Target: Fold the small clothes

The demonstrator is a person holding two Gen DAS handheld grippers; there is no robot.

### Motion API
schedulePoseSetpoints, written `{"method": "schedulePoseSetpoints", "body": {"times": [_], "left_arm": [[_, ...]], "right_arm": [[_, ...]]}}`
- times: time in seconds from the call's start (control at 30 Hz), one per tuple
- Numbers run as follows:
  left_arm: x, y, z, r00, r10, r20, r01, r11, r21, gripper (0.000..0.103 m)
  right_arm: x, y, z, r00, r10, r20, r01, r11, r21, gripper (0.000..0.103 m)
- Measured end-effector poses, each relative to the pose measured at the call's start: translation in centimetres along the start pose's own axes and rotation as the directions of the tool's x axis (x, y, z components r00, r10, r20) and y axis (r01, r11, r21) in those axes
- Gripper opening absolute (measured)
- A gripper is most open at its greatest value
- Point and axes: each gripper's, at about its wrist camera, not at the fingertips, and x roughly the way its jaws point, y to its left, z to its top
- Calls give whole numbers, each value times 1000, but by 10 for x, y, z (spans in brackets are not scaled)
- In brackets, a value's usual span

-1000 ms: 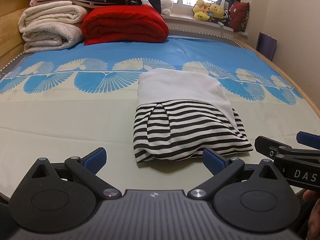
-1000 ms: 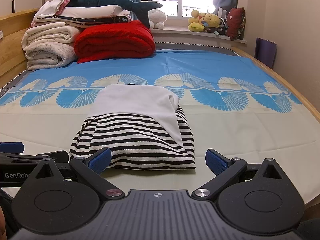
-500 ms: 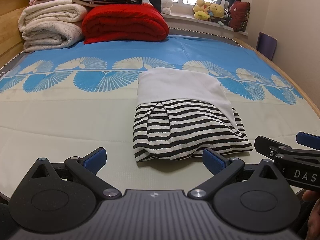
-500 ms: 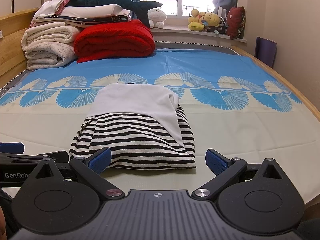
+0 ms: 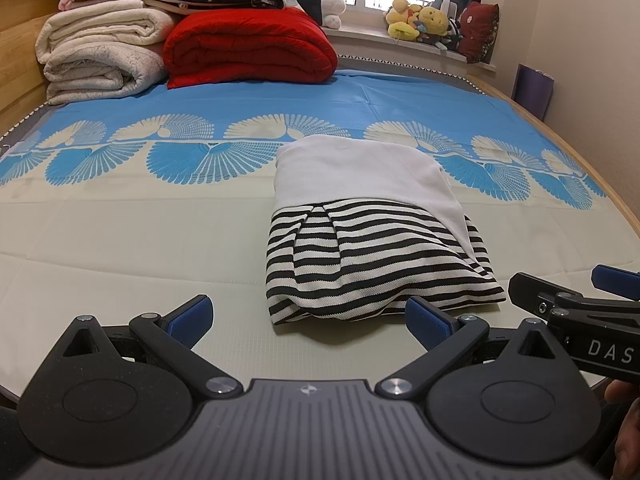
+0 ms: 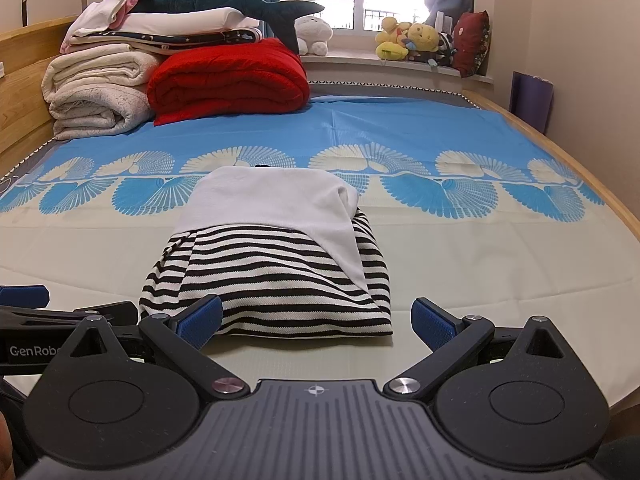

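The left gripper (image 5: 307,317) sat low at the bottom of its own view, its blue-padded fingers (image 5: 191,315) spread wide apart with nothing between them. The right gripper (image 6: 316,318) was posed the same way in its view, jaws wide and empty. Each intruded into the other's frame: the right at the lower right edge, the left at the lower left edge.

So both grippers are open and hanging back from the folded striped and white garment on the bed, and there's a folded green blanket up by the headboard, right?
Nearly. The blanket by the headboard is red, not green, as the right wrist view shows. The rest holds: the left gripper and right gripper are both open, short of the folded striped and white garment on the bed.
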Motion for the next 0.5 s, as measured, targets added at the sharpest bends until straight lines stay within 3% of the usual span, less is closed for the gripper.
{"method": "schedulePoseSetpoints", "body": {"times": [0.5], "left_arm": [[0, 0, 0, 1000, 0, 0, 0, 1000, 0, 102]], "right_arm": [[0, -1, 1, 1000, 2, -1, -2, 1000, 0, 100]]}}
